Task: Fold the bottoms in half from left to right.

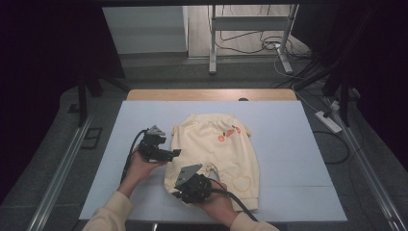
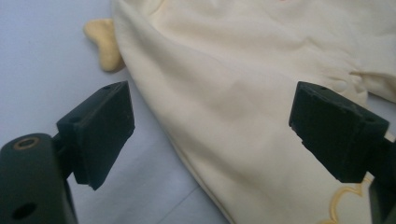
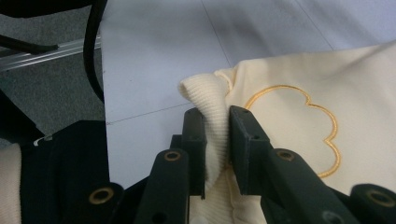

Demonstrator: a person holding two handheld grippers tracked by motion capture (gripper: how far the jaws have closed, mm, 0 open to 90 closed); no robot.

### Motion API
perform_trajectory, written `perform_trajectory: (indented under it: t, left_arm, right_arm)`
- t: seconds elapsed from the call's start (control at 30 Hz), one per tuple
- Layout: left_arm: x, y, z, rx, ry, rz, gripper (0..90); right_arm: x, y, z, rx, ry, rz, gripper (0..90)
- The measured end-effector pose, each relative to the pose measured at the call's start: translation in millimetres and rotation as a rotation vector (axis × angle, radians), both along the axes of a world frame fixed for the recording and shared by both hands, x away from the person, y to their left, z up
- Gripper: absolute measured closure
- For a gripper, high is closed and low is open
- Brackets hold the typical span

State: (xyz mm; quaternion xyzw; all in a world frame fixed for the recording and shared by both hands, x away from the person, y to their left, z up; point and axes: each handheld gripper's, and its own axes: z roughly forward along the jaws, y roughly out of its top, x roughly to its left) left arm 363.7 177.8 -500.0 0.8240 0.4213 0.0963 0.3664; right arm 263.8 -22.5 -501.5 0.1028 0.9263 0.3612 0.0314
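Pinching ribbed hem of cream garment point(image 3: 299, 79), right claw point(image 3: 216, 135), left claw point(image 2: 210, 126) open over it.

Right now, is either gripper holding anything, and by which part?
The right gripper pinches the cream garment by its ribbed hem corner. The left gripper is open, holding nothing.

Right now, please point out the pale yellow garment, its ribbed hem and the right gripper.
pale yellow garment point(image 1: 216, 149), high view, middle of the cloth.
ribbed hem point(image 3: 210, 95), right gripper view, bunched fold.
right gripper point(image 3: 216, 140), right gripper view, between its jaws.
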Motion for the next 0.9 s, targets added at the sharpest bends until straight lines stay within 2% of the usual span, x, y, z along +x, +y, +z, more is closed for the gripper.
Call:
perform_trajectory:
  t: [0.63, 0.9]
  left_arm:
    - [23.8, -5.3, 0.7, -0.003, 0.007, -0.002, 16.1]
    - [33.2, -2.4, 5.0, -0.022, 0.003, 0.009, 17.3]
  right_arm:
    - [0.6, -0.8, 0.8, 0.004, 0.004, -0.001, 75.9]
    - [0.9, -1.1, 1.5, 0.007, 0.006, -0.004, 75.8]
